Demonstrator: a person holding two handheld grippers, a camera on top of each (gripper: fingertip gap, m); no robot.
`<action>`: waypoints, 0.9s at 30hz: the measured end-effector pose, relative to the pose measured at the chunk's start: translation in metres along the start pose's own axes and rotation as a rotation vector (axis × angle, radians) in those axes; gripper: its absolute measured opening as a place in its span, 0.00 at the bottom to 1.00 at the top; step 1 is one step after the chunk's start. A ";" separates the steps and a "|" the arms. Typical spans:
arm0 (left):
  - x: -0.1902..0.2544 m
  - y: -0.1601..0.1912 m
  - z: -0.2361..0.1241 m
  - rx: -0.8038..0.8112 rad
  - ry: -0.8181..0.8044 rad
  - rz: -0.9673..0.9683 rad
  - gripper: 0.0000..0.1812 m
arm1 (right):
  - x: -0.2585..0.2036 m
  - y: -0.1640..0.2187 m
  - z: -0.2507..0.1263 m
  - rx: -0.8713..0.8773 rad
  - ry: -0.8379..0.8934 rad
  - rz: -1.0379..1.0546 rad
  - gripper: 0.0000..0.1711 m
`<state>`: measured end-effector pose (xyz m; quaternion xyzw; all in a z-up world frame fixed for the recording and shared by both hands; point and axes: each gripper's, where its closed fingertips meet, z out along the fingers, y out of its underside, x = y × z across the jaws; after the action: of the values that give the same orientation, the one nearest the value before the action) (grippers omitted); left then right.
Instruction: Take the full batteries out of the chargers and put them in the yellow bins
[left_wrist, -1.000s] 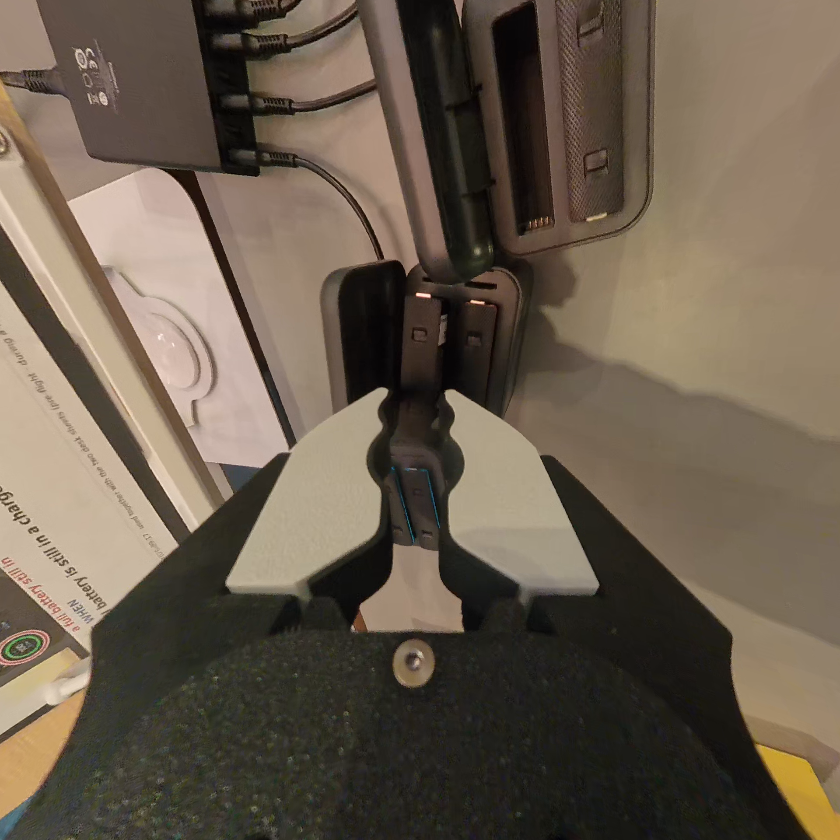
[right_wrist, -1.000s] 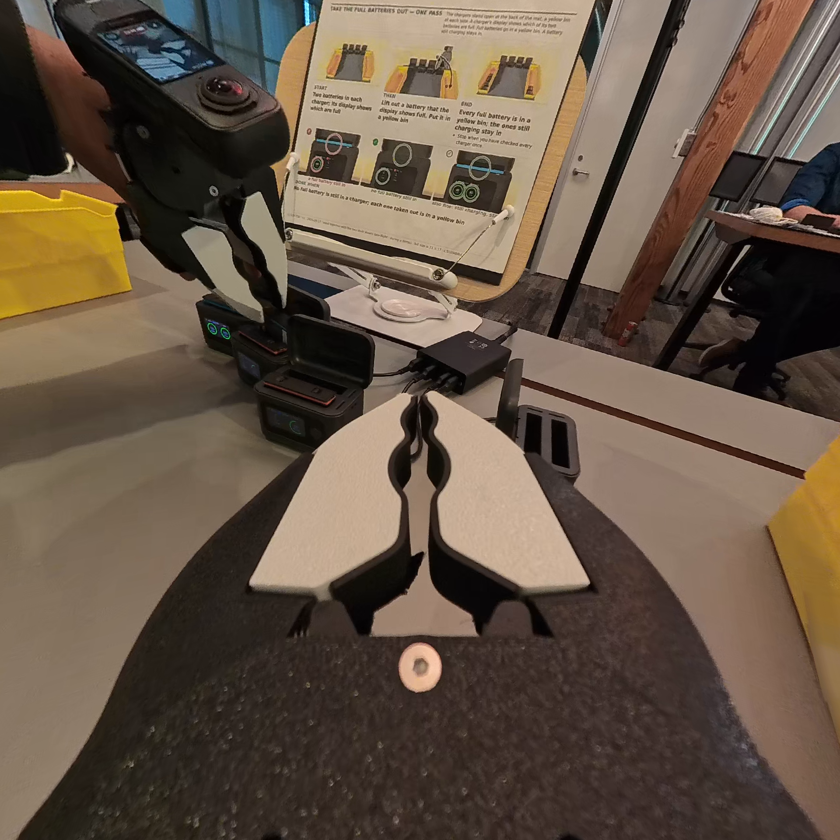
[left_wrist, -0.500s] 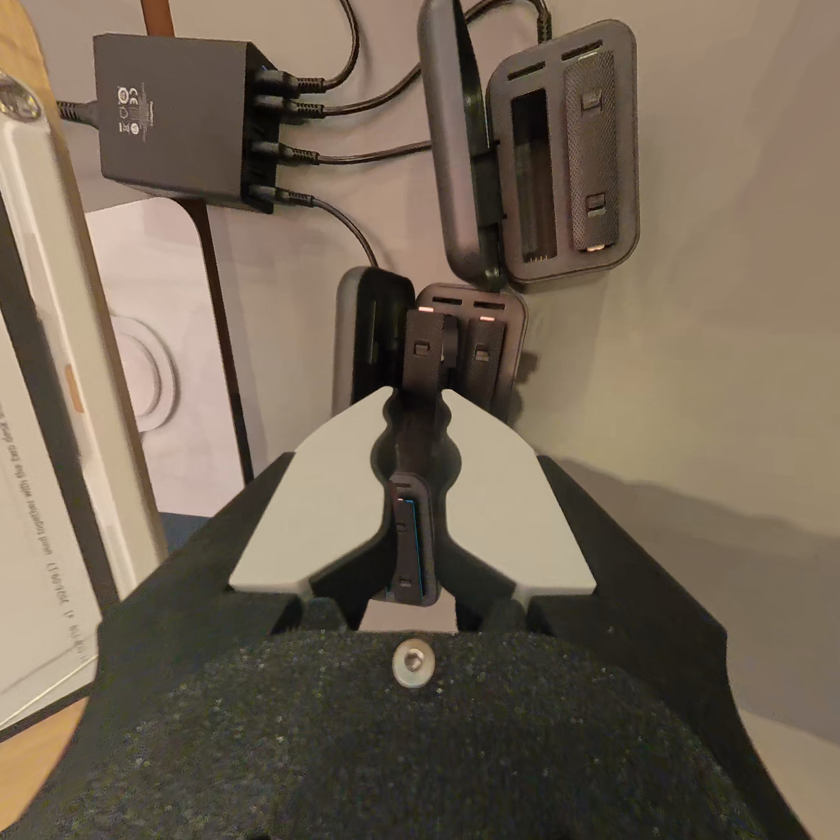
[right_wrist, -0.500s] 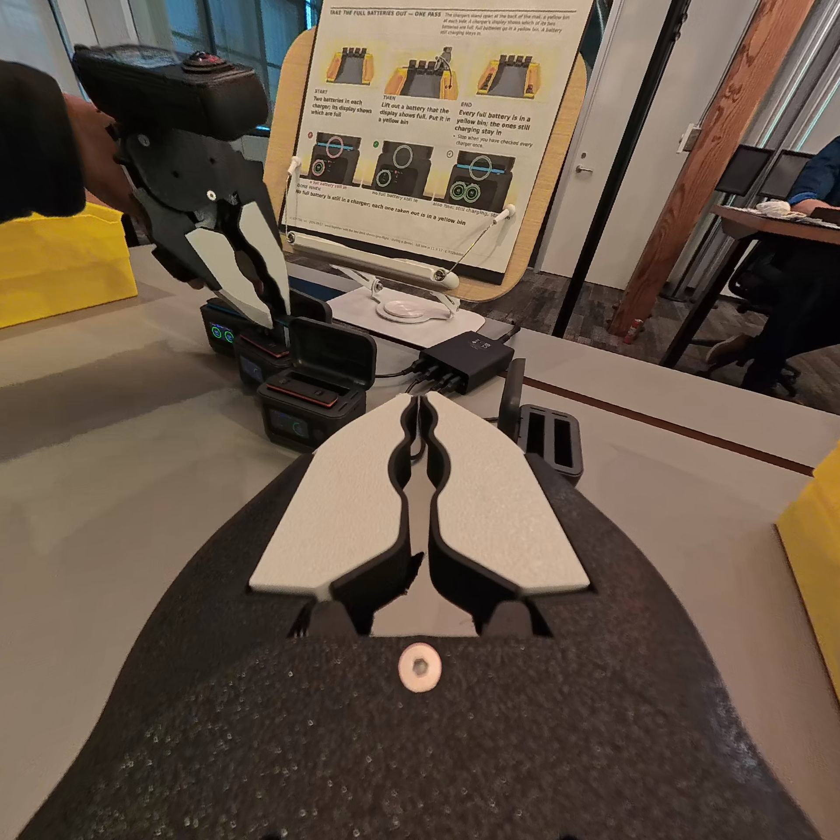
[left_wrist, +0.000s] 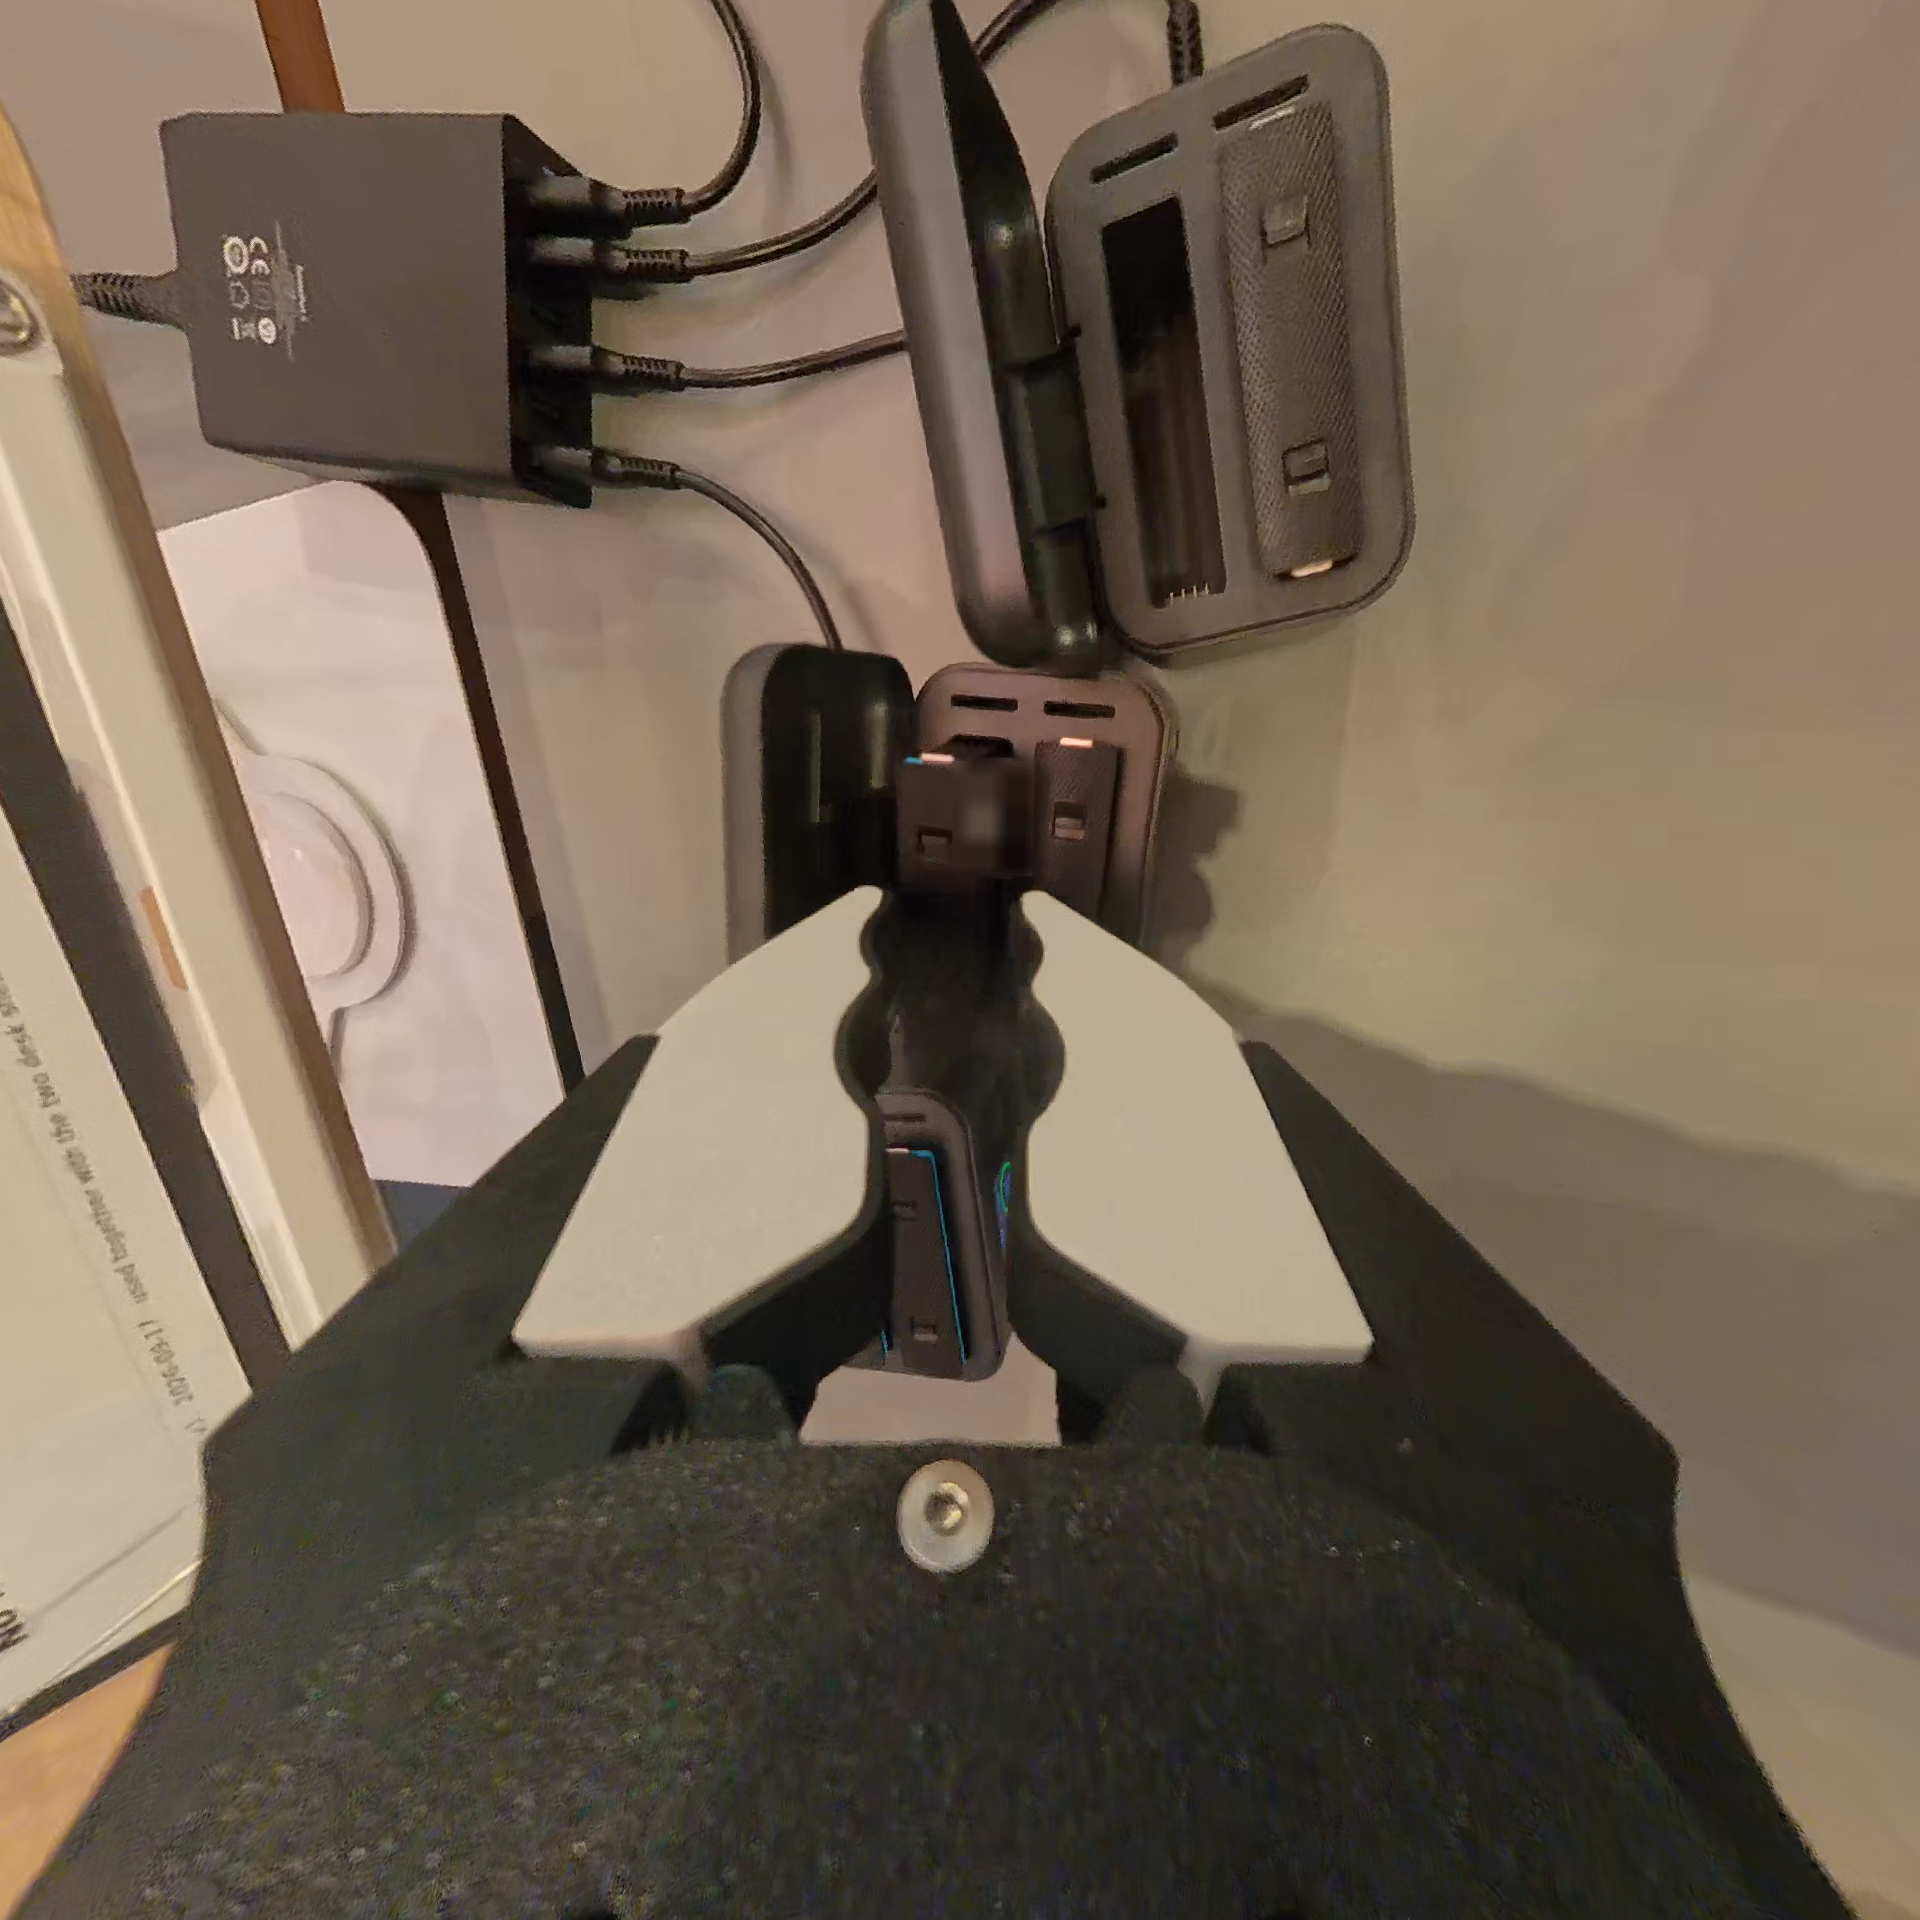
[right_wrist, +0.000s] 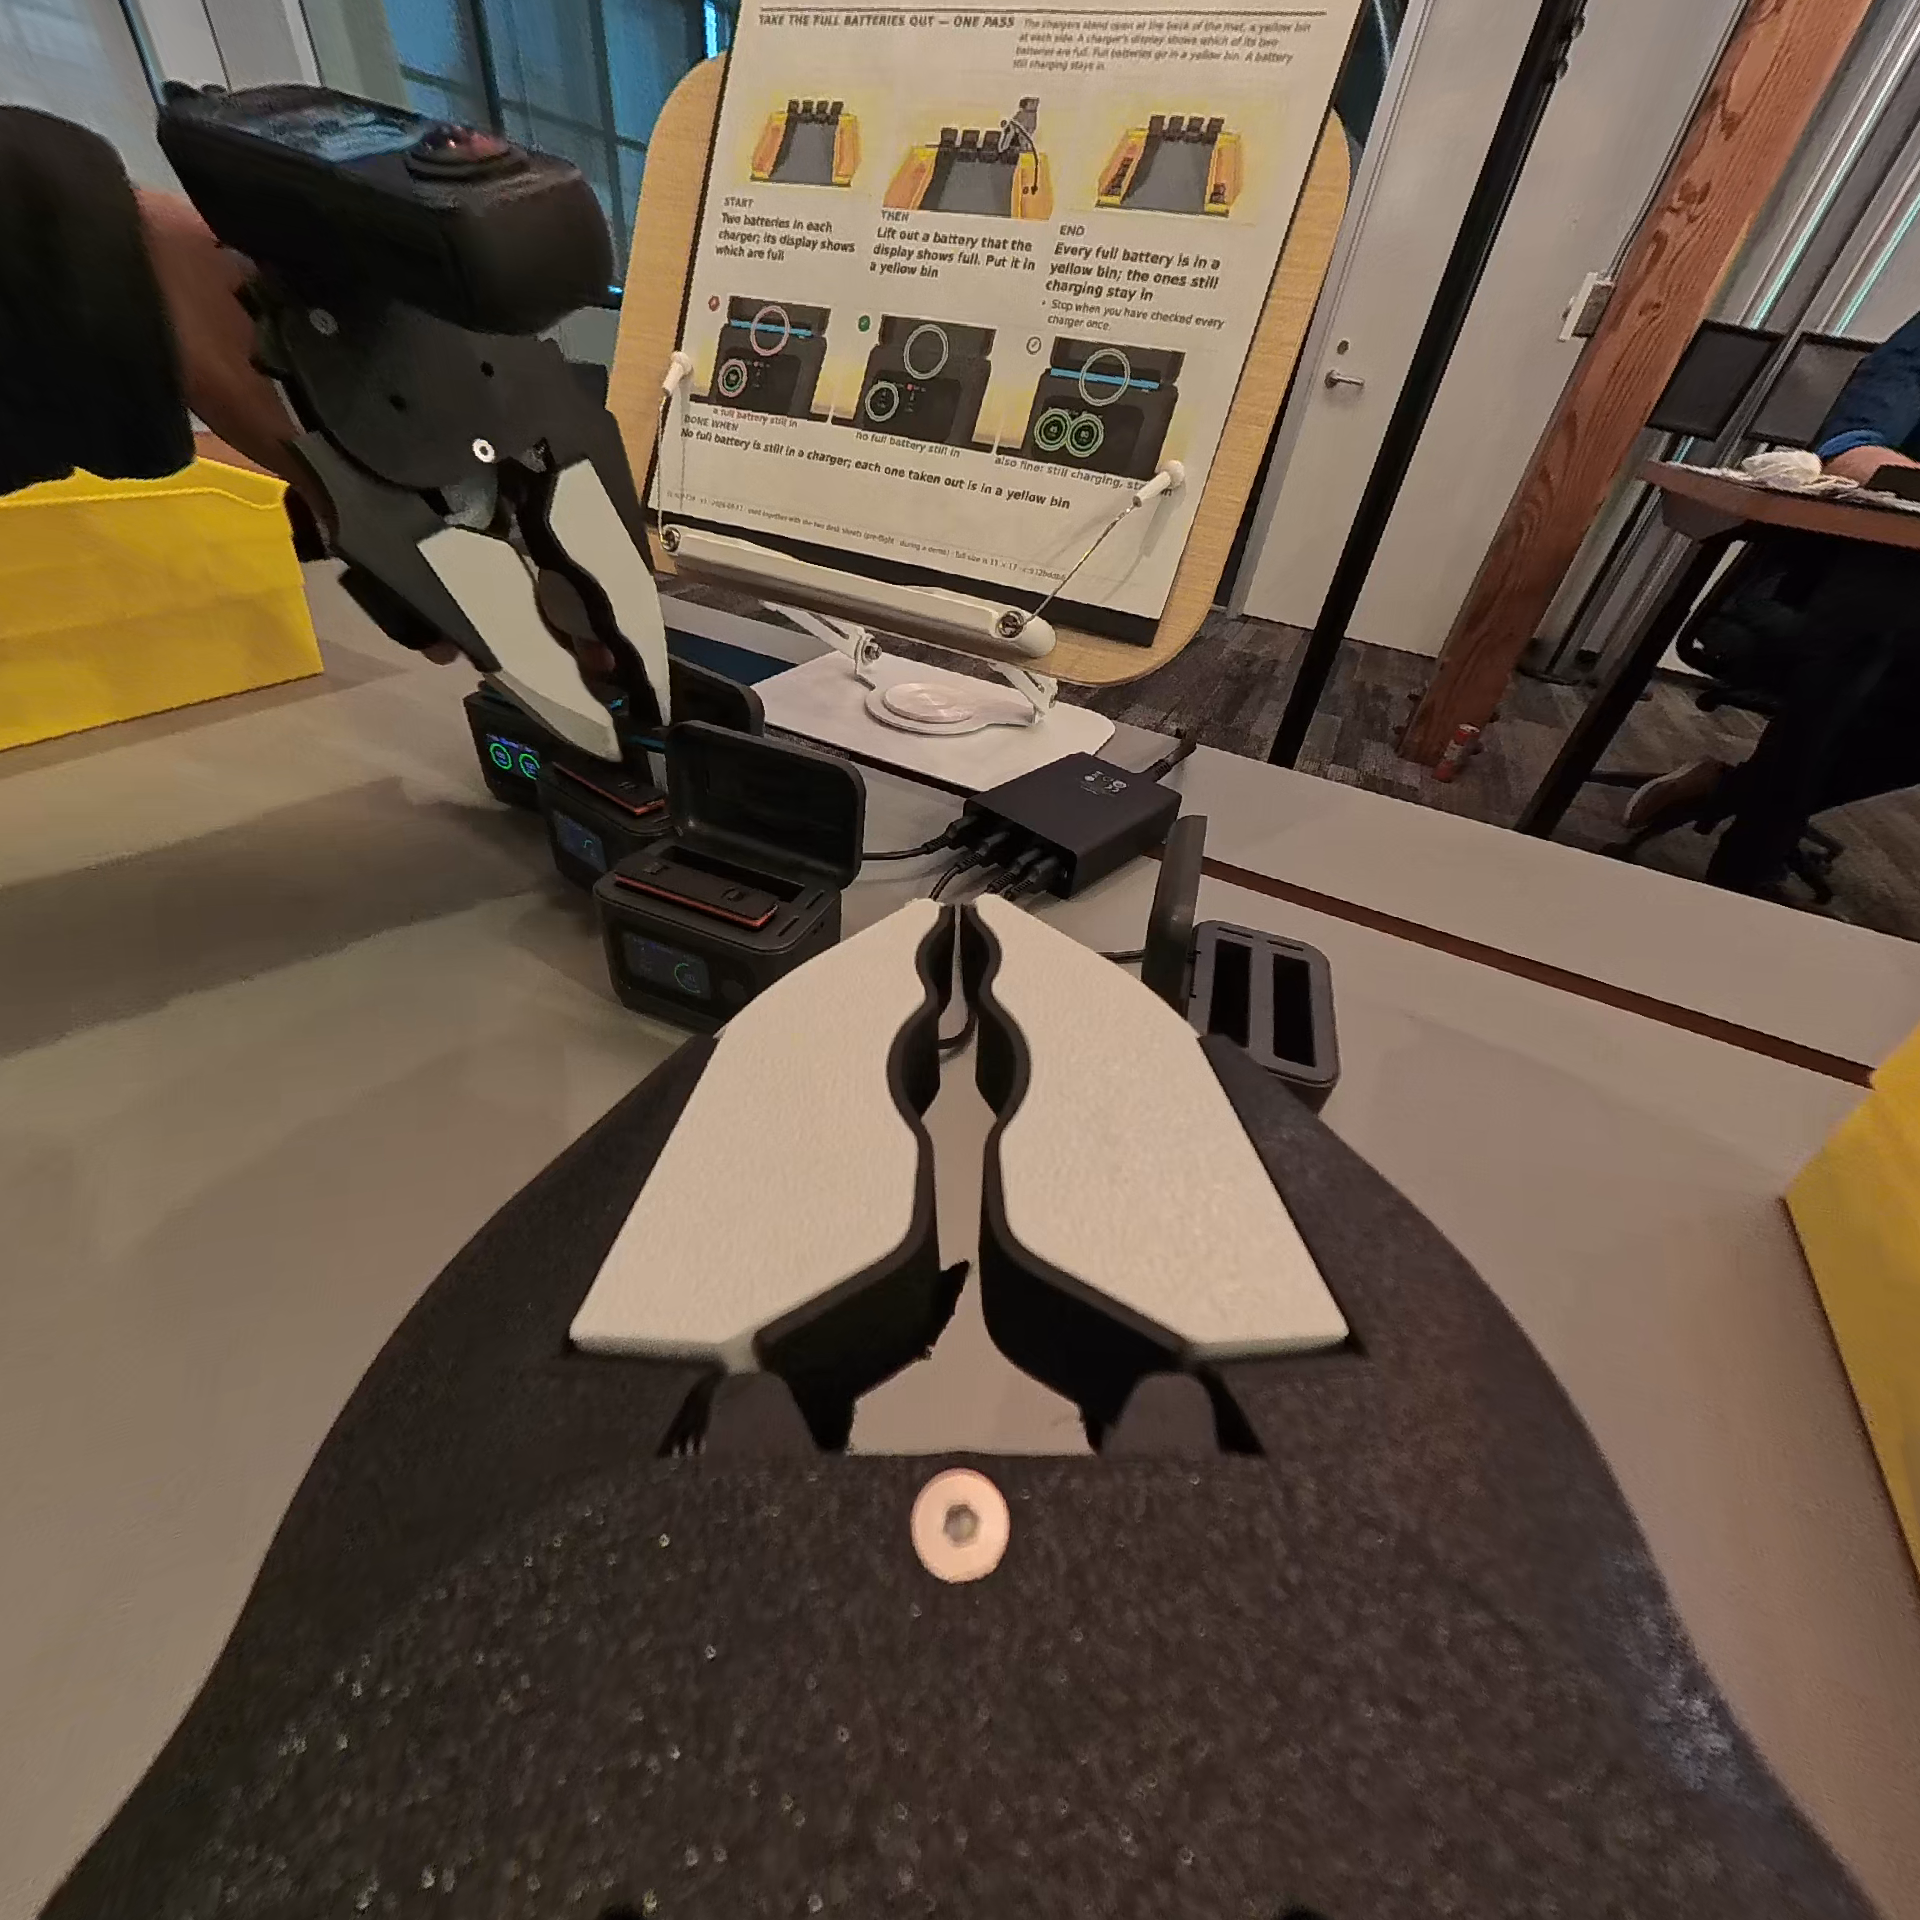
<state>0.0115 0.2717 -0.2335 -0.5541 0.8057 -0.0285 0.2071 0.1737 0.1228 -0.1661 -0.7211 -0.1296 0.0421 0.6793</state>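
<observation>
- The battery (left_wrist: 951, 821) you are lifting is clamped between your left gripper (left_wrist: 943, 914) fingertips, raised above its slot in the second charger (left_wrist: 1138, 769) of the row; whether its lower end is fully clear of the slot, I cannot tell.
- Beside it, a second battery (left_wrist: 1075, 805) sits in the same charger, its neighbour touching or nearly so.
- Nearest your wrist, the first charger (left_wrist: 940, 1257) has a blue-edged battery seated in it, and in the right wrist view its display (right_wrist: 514, 755) shows two green rings.
- Farther along, the third charger (left_wrist: 1247, 343) holds one battery (left_wrist: 1294, 343) with the slot next to it empty.
- In the right wrist view the fourth charger (right_wrist: 1262, 1003) shows both slots empty.
- Your right gripper (right_wrist: 956, 914) is pressed nearly closed with nothing between its fingers, hovering near that fourth charger.
- A yellow bin (right_wrist: 145, 592) stands at the far left, another yellow bin (right_wrist: 1870, 1268) at the right edge; their insides are hidden.
- My reading: you are partway through. Several slots are emptied, this battery has yet to reach a bin, and the remaining seated batteries need checking.
</observation>
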 end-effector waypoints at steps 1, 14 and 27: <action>-0.001 0.001 0.002 -0.024 -0.006 0.011 0.08 | 0.000 0.000 0.000 0.000 0.000 -0.001 0.00; -0.003 0.003 0.001 -0.217 0.025 0.122 0.08 | 0.002 -0.002 -0.001 0.006 -0.005 0.015 0.00; 0.018 -0.079 -0.093 0.184 -0.121 0.239 0.08 | -0.015 -0.006 -0.001 0.020 -0.093 0.003 0.08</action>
<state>0.0415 0.2076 -0.1324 -0.4339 0.8459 -0.0441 0.3070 0.1593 0.1181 -0.1621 -0.7116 -0.1597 0.0778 0.6797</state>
